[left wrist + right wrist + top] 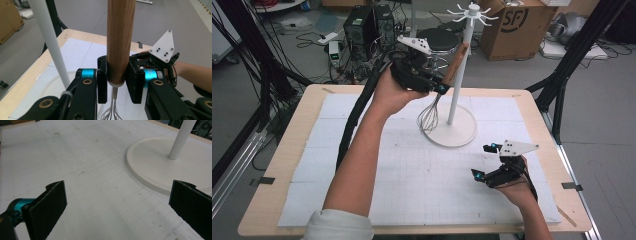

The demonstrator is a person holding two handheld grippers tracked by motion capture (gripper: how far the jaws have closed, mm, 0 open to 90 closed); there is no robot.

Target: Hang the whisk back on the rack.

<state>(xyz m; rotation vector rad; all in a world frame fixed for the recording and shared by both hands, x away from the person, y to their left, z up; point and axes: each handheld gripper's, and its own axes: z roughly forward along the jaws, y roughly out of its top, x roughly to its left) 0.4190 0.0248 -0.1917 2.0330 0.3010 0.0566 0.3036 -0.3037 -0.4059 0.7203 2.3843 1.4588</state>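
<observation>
While our left gripper [117,82] is clamping the whisk [435,102] by its wooden handle beside the stand [460,75], we are keeping it upright, right gripper [117,205] spread idle.

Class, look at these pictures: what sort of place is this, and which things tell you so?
Probably a lab or workshop set up for recording. Cables and electronic boxes crowd the floor, black frame struts flank the table, and a cardboard box sits behind.

Even, soft indoor light, faint shadows, no glare; near parts in both gripper views slightly blurred.
</observation>
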